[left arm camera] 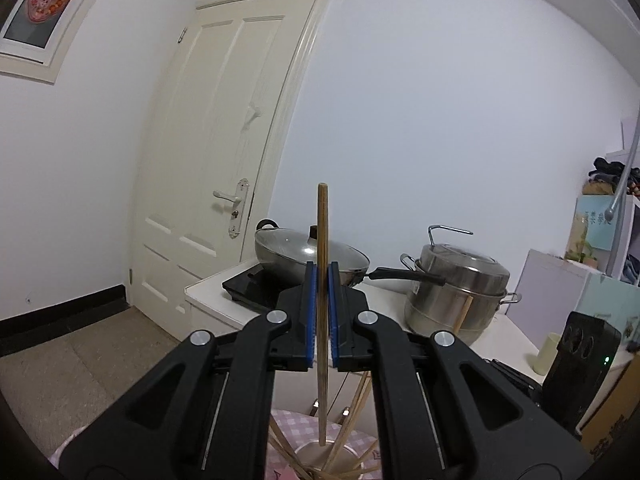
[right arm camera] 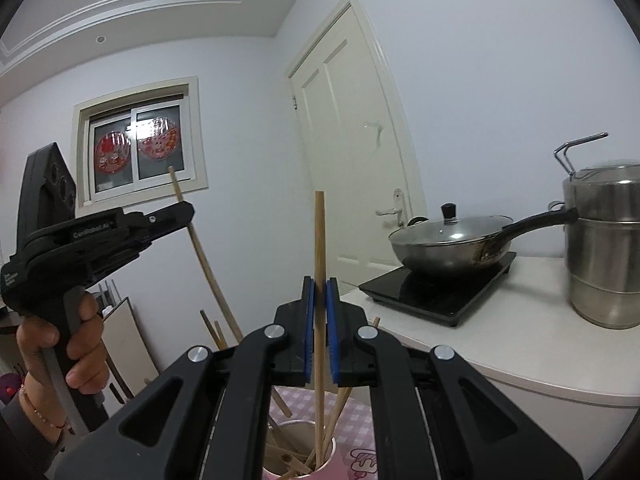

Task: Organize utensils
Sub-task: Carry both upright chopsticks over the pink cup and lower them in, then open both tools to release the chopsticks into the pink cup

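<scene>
Beyond and to the right of both grippers a white counter (right arm camera: 500,344) is seen, carrying a lidded wok (right arm camera: 448,240) on a black hob and a steel steamer pot (right arm camera: 604,248). Directly beneath the tools a cup (right arm camera: 298,456) stands on a pink checked cloth (left arm camera: 296,420), with several chopsticks already leaning inside it, so part of the sorting appears to be done.

The left gripper (left arm camera: 322,308) is pressed together on one upright chopstick (left arm camera: 322,224), whose lower end is seen just above the cup. The right gripper (right arm camera: 319,312) is likewise pinching a chopstick (right arm camera: 319,232), its lower end already reaching into the cup.

Both sticks are judged still to be released, and whether more utensils remain outside the cup cannot be told.
</scene>
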`<state>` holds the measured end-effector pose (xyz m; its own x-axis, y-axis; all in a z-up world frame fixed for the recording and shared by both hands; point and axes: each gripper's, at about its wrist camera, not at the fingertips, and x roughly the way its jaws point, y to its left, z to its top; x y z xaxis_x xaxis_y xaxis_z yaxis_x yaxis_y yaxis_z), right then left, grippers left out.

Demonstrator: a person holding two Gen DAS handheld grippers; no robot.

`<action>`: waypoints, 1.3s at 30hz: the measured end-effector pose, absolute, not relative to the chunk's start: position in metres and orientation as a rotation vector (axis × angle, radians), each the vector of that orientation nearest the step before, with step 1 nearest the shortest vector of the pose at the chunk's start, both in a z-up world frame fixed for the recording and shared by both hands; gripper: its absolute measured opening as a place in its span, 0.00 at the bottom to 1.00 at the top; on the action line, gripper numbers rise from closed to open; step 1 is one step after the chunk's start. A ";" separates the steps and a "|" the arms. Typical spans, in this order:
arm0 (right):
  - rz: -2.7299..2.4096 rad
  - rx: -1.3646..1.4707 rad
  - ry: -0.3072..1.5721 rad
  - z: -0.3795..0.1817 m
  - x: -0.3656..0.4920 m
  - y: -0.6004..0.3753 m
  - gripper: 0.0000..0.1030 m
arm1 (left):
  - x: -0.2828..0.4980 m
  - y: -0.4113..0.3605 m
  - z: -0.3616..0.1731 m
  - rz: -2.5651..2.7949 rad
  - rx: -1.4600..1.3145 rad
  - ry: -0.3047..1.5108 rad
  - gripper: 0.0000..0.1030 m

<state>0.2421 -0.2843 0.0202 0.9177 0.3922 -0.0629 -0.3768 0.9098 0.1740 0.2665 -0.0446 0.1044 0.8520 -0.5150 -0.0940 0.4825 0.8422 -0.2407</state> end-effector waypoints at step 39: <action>0.417 0.139 0.176 0.009 0.237 -0.282 0.06 | 0.282 -0.053 0.063 -0.582 -0.182 0.338 0.58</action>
<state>0.2369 -0.2816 0.0093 0.8996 0.4134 -0.1409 -0.3894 0.9053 0.1699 0.2823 -0.0533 0.0634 0.7825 -0.5656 -0.2604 0.5066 0.8214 -0.2619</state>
